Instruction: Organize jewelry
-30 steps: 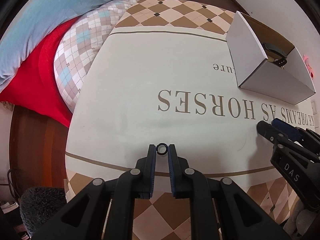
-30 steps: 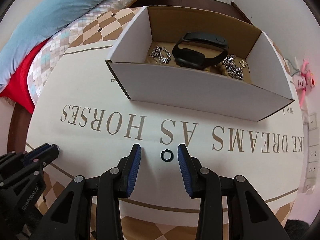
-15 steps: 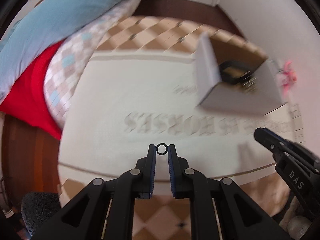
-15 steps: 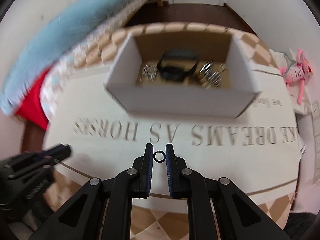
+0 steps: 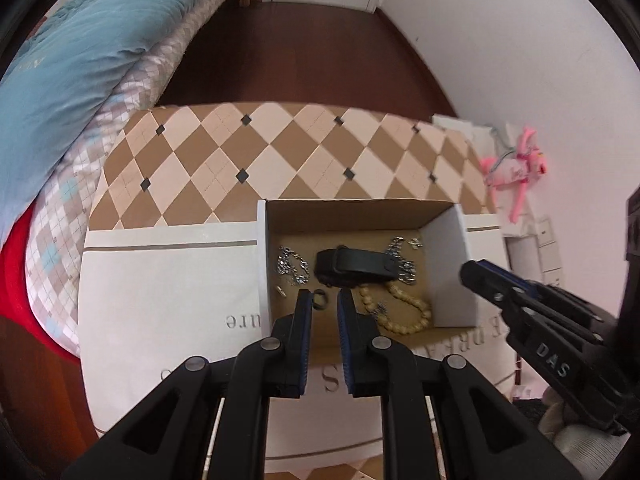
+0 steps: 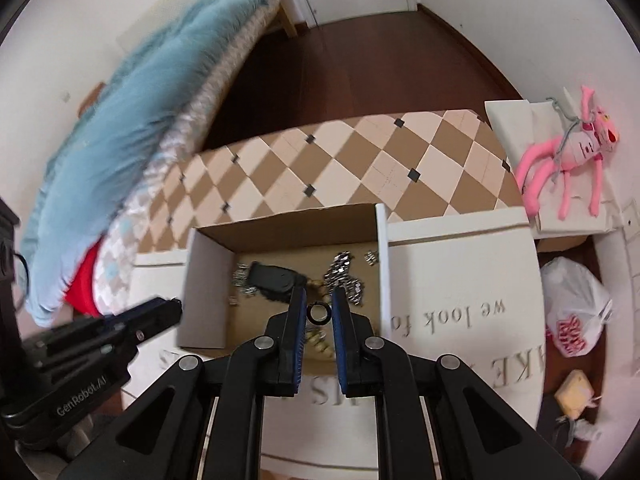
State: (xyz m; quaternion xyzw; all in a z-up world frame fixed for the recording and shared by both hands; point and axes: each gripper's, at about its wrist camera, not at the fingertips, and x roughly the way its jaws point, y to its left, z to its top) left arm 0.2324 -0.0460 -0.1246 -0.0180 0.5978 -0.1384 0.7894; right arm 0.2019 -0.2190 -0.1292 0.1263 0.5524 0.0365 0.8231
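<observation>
A white cardboard box point(image 5: 262, 264) with a brown inside holds a black wristband point(image 5: 354, 266), silver chains point(image 5: 292, 266) and a tan bead bracelet point(image 5: 404, 304). My left gripper point(image 5: 324, 302) hangs over the box's near left part, shut on a small black ring point(image 5: 320, 300). My right gripper point(image 6: 319, 314) is over the same box point(image 6: 382, 264), shut on another small black ring point(image 6: 319, 314). The right gripper also shows at the right of the left wrist view point(image 5: 480, 276). The left gripper also shows at the left of the right wrist view point(image 6: 168, 308).
The box stands on a table with a cream and brown checked cloth point(image 5: 240, 148). A bed with a blue quilt point(image 5: 80, 48) lies to the left. A pink plush toy point(image 6: 572, 152) and a white plastic bag point(image 6: 576, 312) lie to the right.
The right gripper closed on the ring lying on the cloth and lifted it. Both grippers then moved forward from the cloth to above the box, each carrying a ring.
</observation>
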